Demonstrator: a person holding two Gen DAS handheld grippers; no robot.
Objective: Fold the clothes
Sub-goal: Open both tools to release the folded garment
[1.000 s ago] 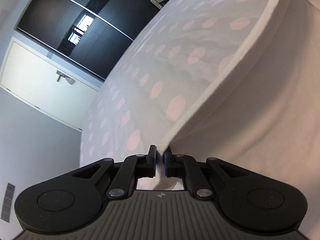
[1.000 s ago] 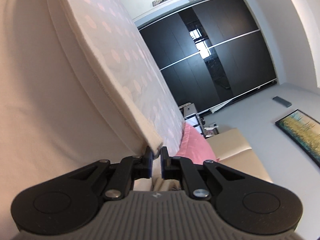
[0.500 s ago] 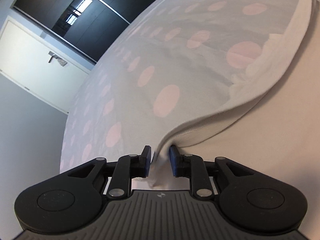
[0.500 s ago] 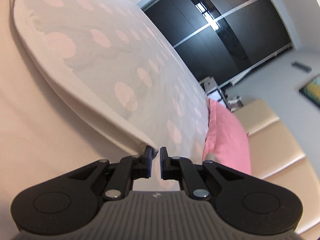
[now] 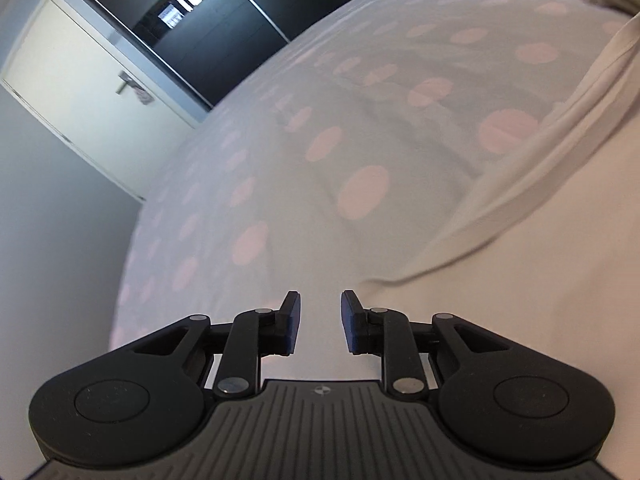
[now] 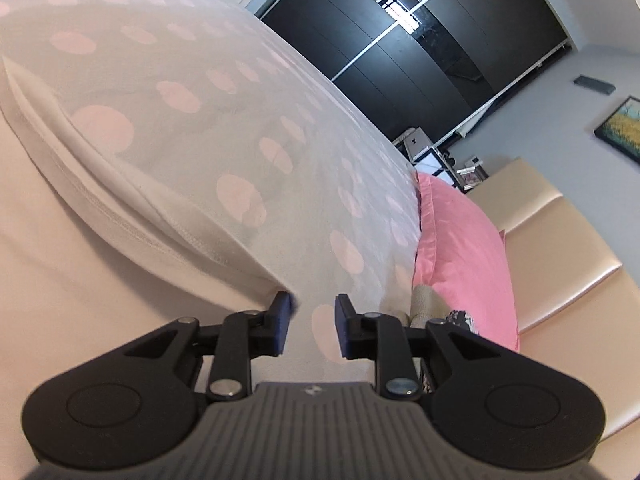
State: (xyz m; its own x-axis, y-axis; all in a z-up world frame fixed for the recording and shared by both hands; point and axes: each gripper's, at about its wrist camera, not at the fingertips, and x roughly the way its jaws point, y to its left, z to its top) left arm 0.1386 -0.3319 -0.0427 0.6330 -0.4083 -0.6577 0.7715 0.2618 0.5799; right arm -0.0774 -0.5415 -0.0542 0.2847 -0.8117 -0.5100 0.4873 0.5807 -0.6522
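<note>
Your left gripper [image 5: 319, 322] and right gripper [image 6: 308, 325] both had jaws released, empty, just beside the cream garment [image 5: 540, 272] on the bed [image 5: 280, 168].

No legible text, label, brand name or number appears in either view. A small round emblem, without readable characters, sits at lower centre on each ribbed gripper body [image 5: 321, 391] [image 6: 312, 390].

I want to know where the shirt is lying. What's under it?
The cream garment lies on the spotted sheet of a bed. Both grippers, left and right, are open. What lies beneath the sheet is covered.
</note>
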